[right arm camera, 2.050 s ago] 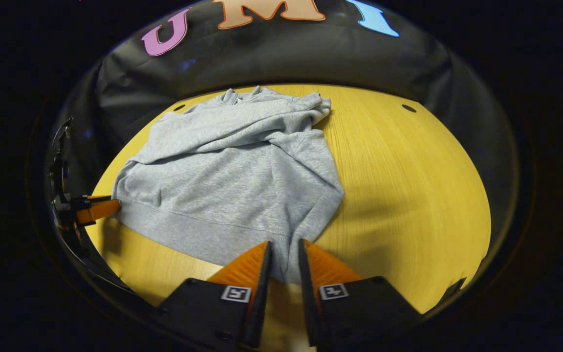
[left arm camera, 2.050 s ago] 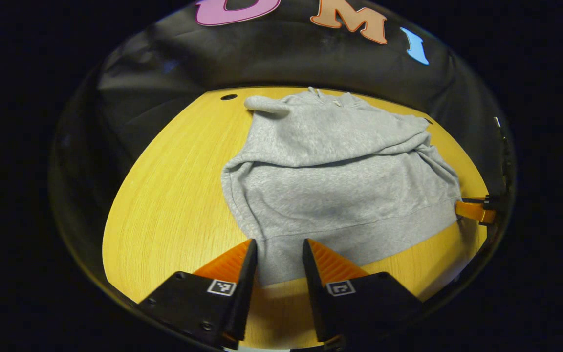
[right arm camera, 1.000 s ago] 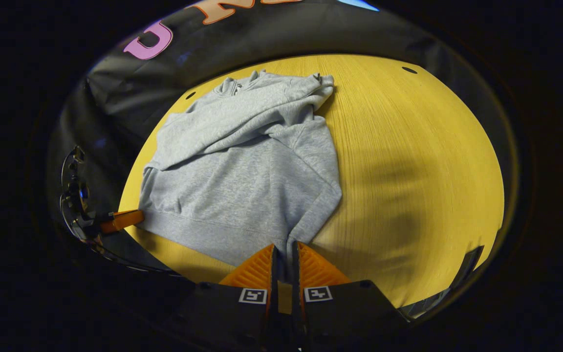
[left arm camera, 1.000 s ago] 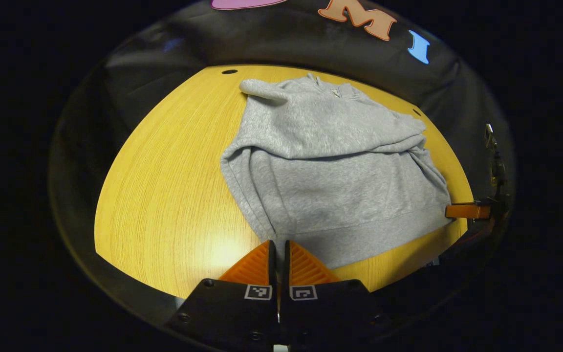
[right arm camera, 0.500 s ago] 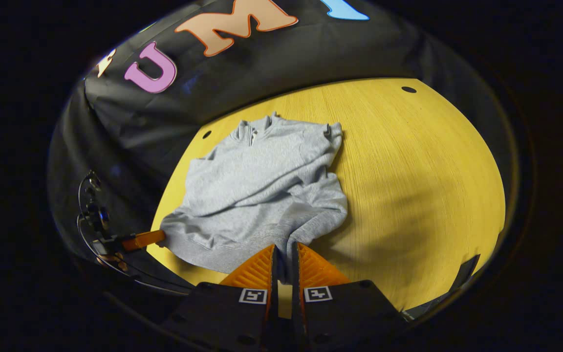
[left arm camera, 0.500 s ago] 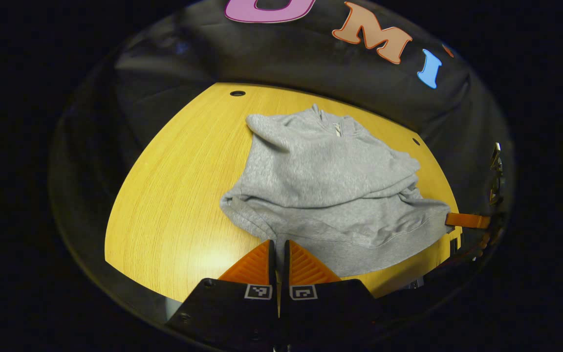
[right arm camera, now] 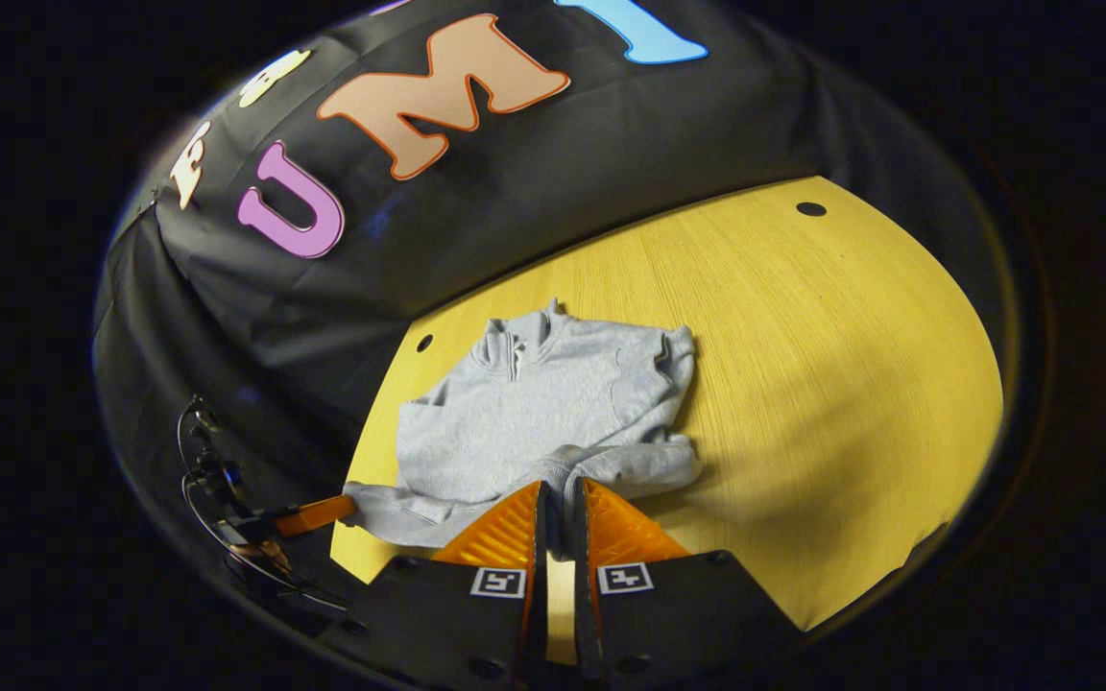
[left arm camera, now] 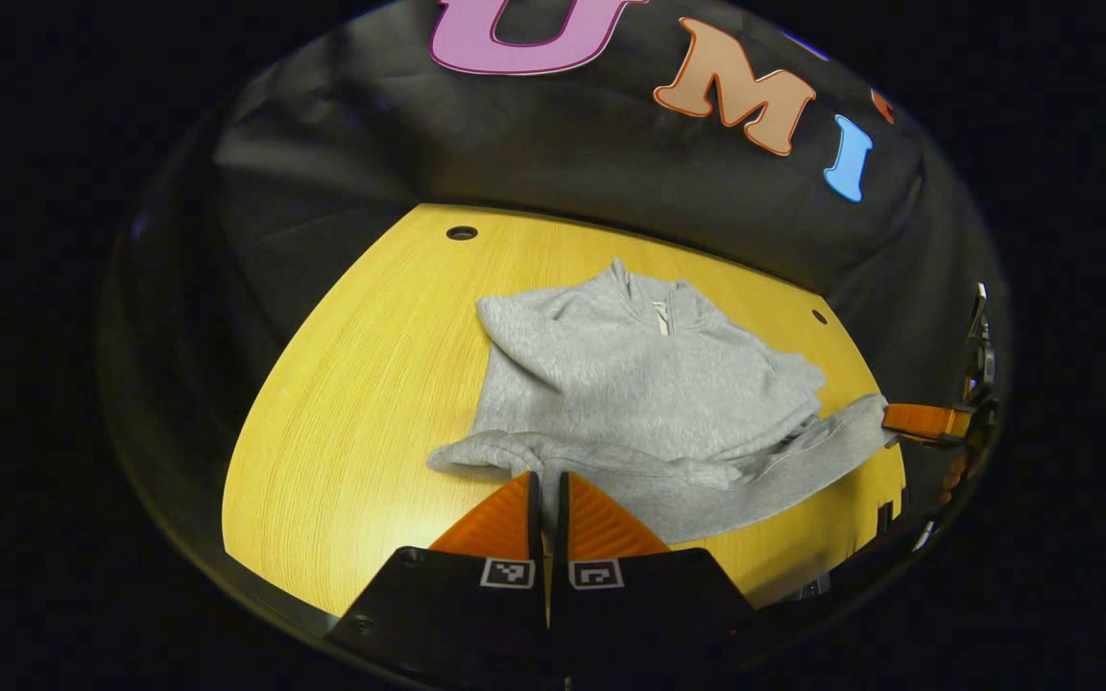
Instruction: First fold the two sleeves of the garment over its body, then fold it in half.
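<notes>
A grey zip-neck sweatshirt (left arm camera: 649, 384) lies on the yellow wooden table (left arm camera: 361, 384), both sleeves folded across its body and its collar toward the far wall. Its bottom hem (left arm camera: 707, 489) is lifted off the table and hangs between the two grippers. My left gripper (left arm camera: 546, 494) is shut on one hem corner. My right gripper (right arm camera: 558, 504) is shut on the other corner of the same sweatshirt (right arm camera: 543, 403). The right gripper (left arm camera: 918, 420) also appears at the far right of the left gripper view, and the left gripper (right arm camera: 313, 516) at the lower left of the right gripper view.
Bare yellow table (right arm camera: 851, 365) stretches wide to the right of the garment in the right gripper view. Small dark holes (left arm camera: 462, 232) (right arm camera: 810, 208) sit near the table's far edge. The black cloth wall rises just behind the table.
Both grippers closed on the hem corners, then rose and moved forward toward the collar. The hem has left the table and the lower body now bunches upward.
</notes>
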`<state>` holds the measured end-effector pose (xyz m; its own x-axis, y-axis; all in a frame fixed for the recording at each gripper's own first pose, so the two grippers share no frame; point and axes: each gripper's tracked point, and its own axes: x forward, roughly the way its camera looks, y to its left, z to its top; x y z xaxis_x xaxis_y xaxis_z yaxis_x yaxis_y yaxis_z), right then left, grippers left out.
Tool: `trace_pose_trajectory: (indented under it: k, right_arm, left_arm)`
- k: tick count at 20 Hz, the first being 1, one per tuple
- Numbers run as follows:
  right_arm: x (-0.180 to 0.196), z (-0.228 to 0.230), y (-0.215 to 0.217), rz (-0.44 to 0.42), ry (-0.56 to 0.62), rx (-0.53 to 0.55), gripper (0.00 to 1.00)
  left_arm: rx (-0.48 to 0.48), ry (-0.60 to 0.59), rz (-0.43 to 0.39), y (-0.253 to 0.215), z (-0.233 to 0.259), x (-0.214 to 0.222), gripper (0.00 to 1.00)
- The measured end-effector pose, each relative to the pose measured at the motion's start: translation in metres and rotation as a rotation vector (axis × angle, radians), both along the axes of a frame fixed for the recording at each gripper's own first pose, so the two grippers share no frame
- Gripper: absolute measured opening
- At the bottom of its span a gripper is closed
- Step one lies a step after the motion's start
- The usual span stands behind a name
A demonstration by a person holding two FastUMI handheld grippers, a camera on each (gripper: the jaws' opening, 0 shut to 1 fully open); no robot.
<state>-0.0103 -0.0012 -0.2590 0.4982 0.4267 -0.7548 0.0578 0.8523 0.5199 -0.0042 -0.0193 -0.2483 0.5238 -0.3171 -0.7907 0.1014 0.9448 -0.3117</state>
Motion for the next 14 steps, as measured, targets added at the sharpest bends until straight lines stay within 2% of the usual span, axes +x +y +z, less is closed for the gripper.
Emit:
trace_pose_trajectory:
  k: [4, 7, 12, 13, 14]
  right_arm:
    - [0.030, -0.008, 0.002, -0.042, -0.015, 0.013, 0.13]
    - [0.052, -0.026, 0.003, -0.103, 0.017, 0.031, 0.13]
    - [0.074, -0.065, 0.003, -0.115, 0.030, -0.042, 0.13]
    - [0.075, -0.072, 0.004, -0.113, 0.034, -0.057, 0.18]
    - [0.078, -0.078, 0.006, -0.112, 0.037, -0.070, 0.18]
  left_arm:
    - [-0.010, -0.025, 0.025, -0.007, 0.001, 0.036, 0.00]
    - [0.004, -0.016, 0.038, -0.011, -0.012, 0.056, 0.00]
    - [0.033, 0.046, 0.070, -0.015, -0.044, 0.075, 0.00]
    - [0.039, 0.056, 0.077, -0.016, -0.049, 0.077, 0.00]
    - [0.048, 0.064, 0.082, -0.016, -0.054, 0.079, 0.00]
